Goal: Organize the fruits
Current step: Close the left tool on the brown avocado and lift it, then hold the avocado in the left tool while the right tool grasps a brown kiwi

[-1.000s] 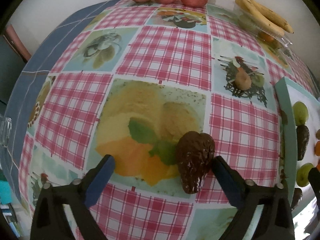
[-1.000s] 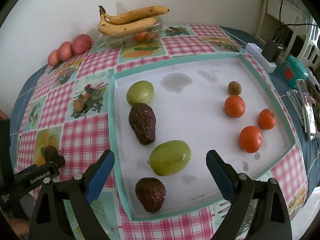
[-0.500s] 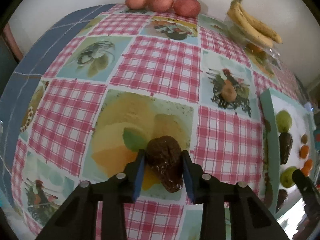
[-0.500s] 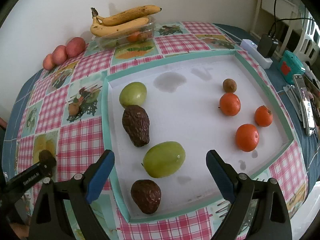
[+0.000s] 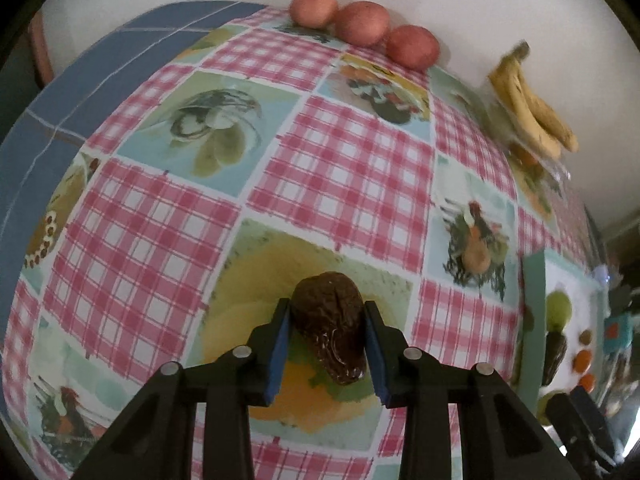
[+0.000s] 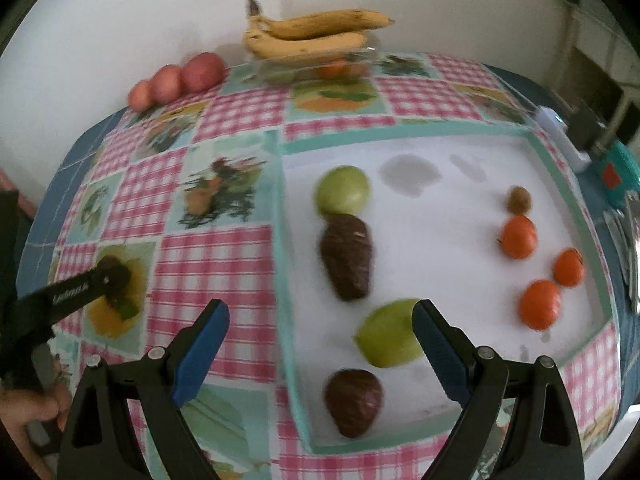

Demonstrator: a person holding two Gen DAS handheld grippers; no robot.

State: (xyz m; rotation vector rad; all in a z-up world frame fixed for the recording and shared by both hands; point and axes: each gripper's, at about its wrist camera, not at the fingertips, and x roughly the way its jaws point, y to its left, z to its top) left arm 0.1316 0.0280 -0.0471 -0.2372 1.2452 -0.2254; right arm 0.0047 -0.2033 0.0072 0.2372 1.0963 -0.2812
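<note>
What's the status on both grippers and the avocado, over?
Left gripper shut on dark avocado, above the tablecloth. Right gripper open, empty, near tray. Nothing between avocado and tray.

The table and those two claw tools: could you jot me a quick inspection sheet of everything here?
Surface: checked tablecloth with fruit pictures.
Job's things: dark avocado in the left gripper; tray holding two avocados, two green fruits, three oranges, one small brown fruit.
Clutter: bananas on a clear box, three red fruits by the wall.
Grippers: left jaws shut on the avocado; right gripper open, empty.
Cables: plug block beyond the tray.
Surroundings: white wall.
</note>
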